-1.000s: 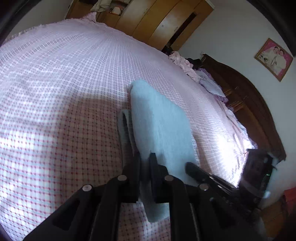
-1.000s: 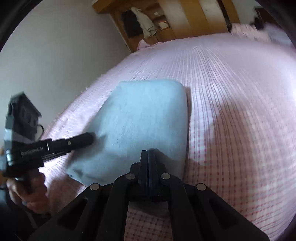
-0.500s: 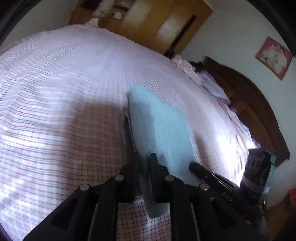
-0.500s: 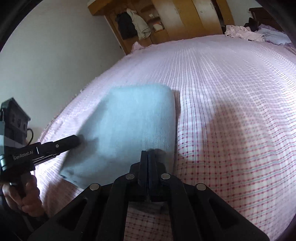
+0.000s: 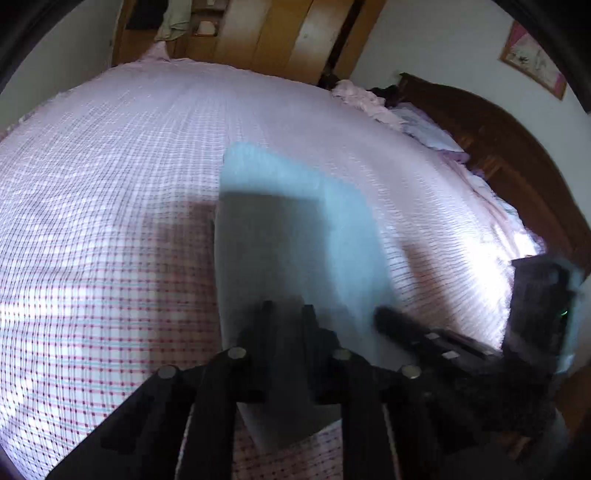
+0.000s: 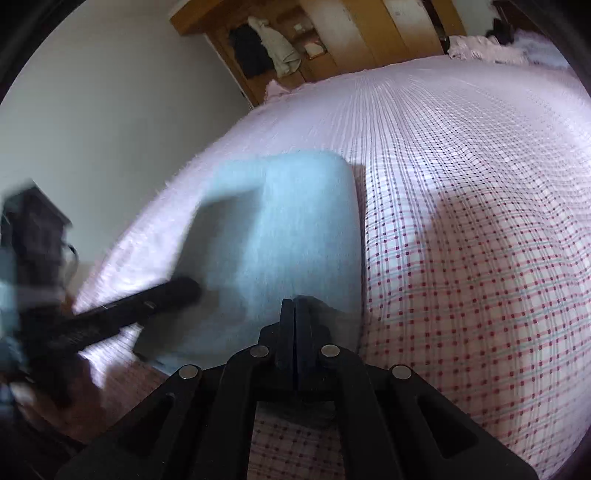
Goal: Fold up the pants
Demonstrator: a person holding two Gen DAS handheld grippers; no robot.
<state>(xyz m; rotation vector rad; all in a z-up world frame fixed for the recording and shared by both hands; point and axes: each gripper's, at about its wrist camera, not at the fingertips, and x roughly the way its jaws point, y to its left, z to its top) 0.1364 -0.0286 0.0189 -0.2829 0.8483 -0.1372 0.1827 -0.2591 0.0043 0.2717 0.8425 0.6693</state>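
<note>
Near the bed's edge, both tools, left and right, pinch the folded blue pants at its near hem.

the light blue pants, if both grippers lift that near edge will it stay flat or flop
The pants would probably flop: soft cloth, rounded fold. The left gripper and right gripper pinch only the near edge, so the far end likely drags on the bedspread.

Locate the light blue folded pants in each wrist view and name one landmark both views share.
Left wrist: the pants lie at centre, running to the left gripper.
Right wrist: left of centre, near edge at the right gripper.
Shared landmark: the wooden wardrobe past the checked bedspread.
</note>
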